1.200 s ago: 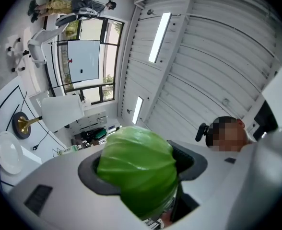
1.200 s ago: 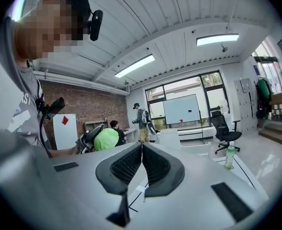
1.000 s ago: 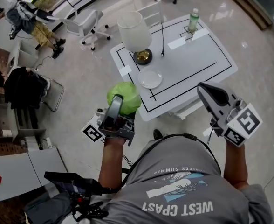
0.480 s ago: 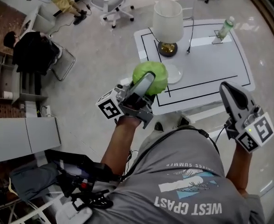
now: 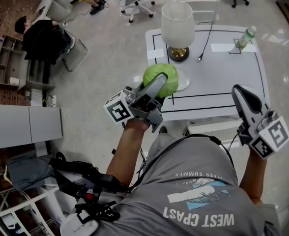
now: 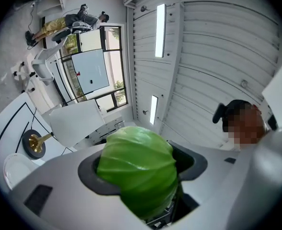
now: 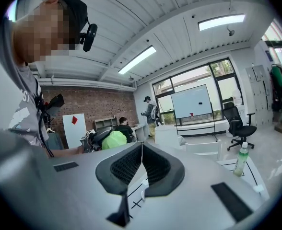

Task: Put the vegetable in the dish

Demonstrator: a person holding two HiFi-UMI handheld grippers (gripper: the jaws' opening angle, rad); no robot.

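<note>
**Cabbage held over the near edge of the table, beside the dish**

The cabbage (image 5: 160, 79) is judged liable to slip. It is round and smooth and is pinched only at its sides, so a jolt or a tilt could roll it out of the grip. If it were let go too soon, it could strike the rim of the dish (image 5: 184, 80) or fall past the edge of the table (image 5: 223, 77). The cabbage is clamped between the jaws of the left gripper (image 5: 154, 88) and bulges beyond the pads. It is carried in the air, and in the head view it partly hides the dish. The lamp (image 5: 177, 28) stands just behind the dish and could be knocked. The right gripper (image 5: 244, 96) is closed on nothing, well apart to the right.
</note>
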